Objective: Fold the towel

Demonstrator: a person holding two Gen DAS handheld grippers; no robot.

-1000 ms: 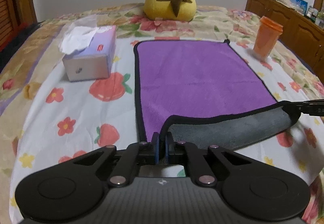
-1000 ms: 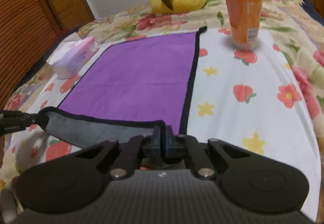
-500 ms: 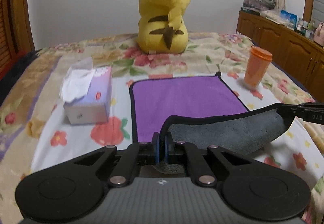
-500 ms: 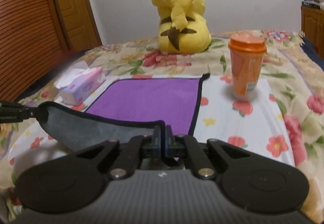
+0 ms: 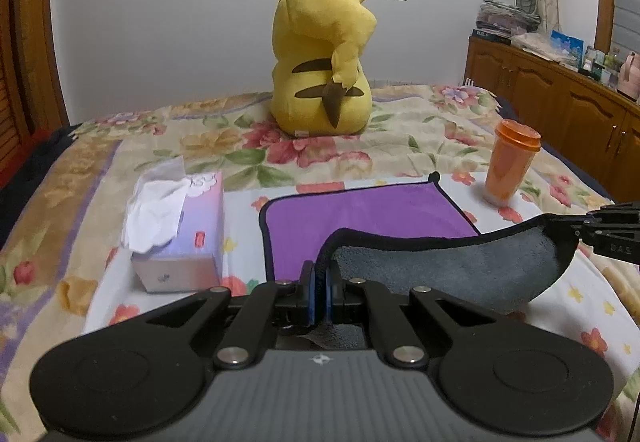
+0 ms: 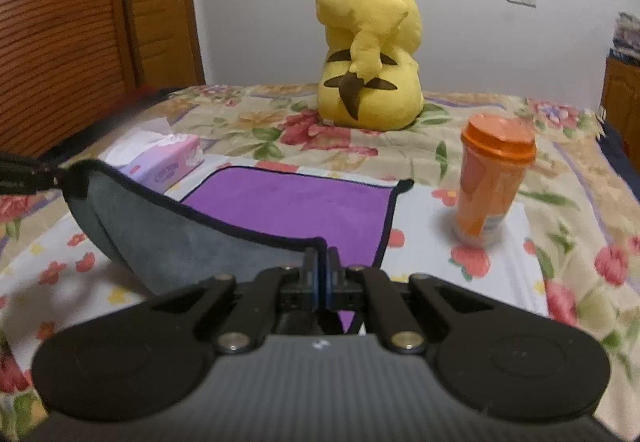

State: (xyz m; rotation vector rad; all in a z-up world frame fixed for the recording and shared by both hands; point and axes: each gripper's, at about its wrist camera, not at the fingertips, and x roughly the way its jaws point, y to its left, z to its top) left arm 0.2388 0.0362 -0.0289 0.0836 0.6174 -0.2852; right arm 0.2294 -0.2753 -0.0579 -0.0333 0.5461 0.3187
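A purple towel (image 5: 368, 210) with a black hem and grey underside lies on the bed; it also shows in the right wrist view (image 6: 296, 206). Its near edge is lifted, grey side (image 5: 448, 270) facing me and sagging between the grippers. My left gripper (image 5: 320, 282) is shut on the near left corner. My right gripper (image 6: 321, 274) is shut on the near right corner; it also shows in the left wrist view (image 5: 600, 230). The left gripper shows at the left edge of the right wrist view (image 6: 24, 174).
A tissue box (image 5: 176, 234) sits left of the towel. An orange cup (image 6: 492, 182) stands to its right. A yellow Pikachu plush (image 5: 324, 62) sits beyond the far edge. A wooden sideboard (image 5: 560, 102) runs along the right, a wooden door (image 6: 80, 10) on the left.
Both grippers have lifted the near edge higher and carried it forward toward the far edge. More grey underside shows and less purple top.
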